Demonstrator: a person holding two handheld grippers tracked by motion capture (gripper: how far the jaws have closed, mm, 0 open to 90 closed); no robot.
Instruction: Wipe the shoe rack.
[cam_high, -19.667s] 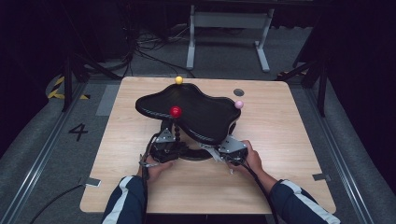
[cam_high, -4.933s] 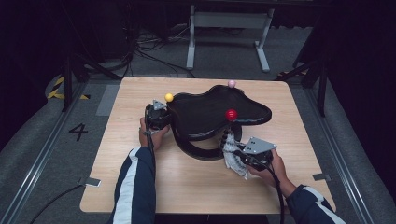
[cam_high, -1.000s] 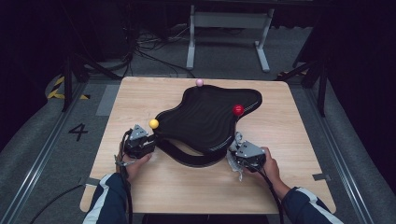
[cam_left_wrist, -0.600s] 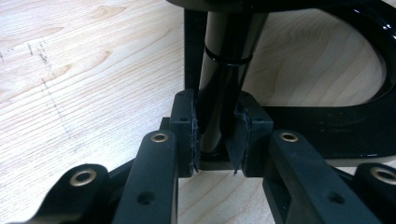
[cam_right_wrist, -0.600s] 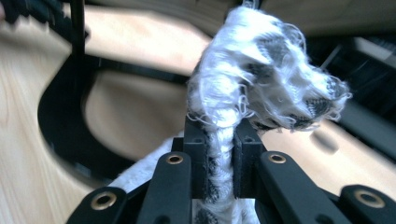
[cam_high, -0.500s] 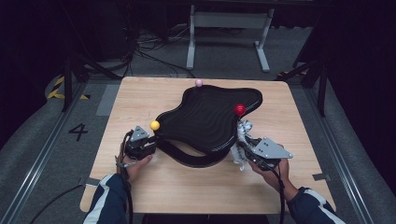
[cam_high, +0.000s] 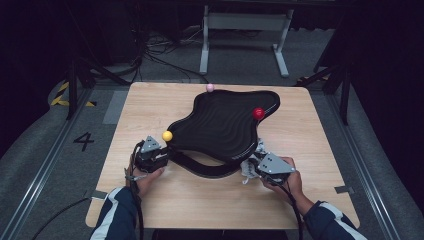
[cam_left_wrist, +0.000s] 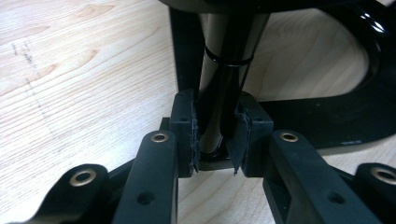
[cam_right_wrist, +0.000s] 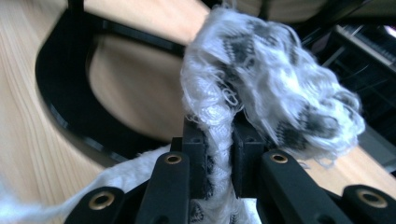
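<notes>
Hands (cam_high: 145, 176) low, flanking black tray (cam_high: 220, 125)

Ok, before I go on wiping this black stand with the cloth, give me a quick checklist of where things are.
1. Left claw clamped on the stand's black post: ok.
2. Right claw shut on the white cloth: ok, fabric is bunched between the pads.
3. Cloth touching the black stand: cannot tell; the high view shows it beside the near right edge.
4. Stand's base flat on the table: ok on the left claw's side.
5. Red ball, yellow ball and pink ball at the stand's rim: ok.
</notes>
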